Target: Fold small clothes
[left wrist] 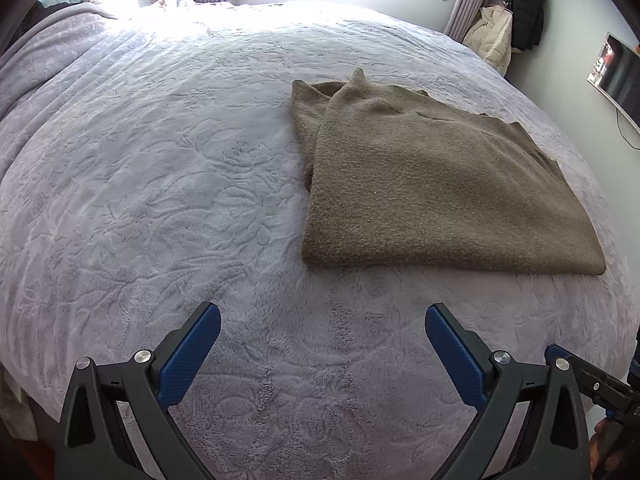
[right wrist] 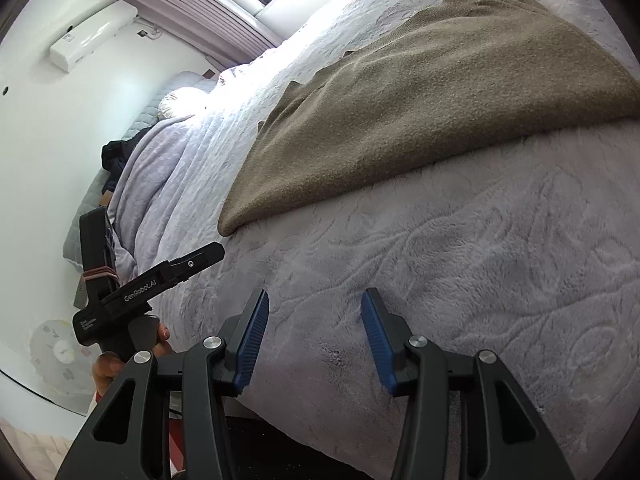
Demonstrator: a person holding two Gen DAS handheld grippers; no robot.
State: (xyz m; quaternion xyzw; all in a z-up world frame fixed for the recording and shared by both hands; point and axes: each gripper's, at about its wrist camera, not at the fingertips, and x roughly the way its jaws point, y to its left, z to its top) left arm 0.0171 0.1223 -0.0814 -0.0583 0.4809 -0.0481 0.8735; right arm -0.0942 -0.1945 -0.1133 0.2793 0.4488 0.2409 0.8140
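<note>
Knitwear lay folded on the bed [left wrist: 160, 184] as we held both tools back from it. The brown sweater [left wrist: 432, 184] rested in a neat rectangle on the pale embossed bedspread, its near edge a rounded fold, one layer showing beneath another along its left side, and a small peak of fabric standing up at the far end. We judged the folding of this piece close to done, since nothing trailed loose from the stack.

Our left claw [left wrist: 322, 334] hung above bare bedspread short of the sweater's near edge, its blue pads spread wide with nothing between them. Our right claw [right wrist: 314, 322] was likewise over bare bedspread, its pads parted by a narrower gap and gripping nothing; the sweater [right wrist: 420, 92] lay well apart from it, further up the bed.

From the right wrist view we could see the left tool's black body [right wrist: 132, 296] with a hand [right wrist: 120, 356] wrapped around its handle at the bed's edge. We took the empty, parted claws as a sign that both were clear of the cloth so the fold could settle undisturbed.

Coats [left wrist: 508, 24] hung by the curtain near the window, away from the work.
</note>
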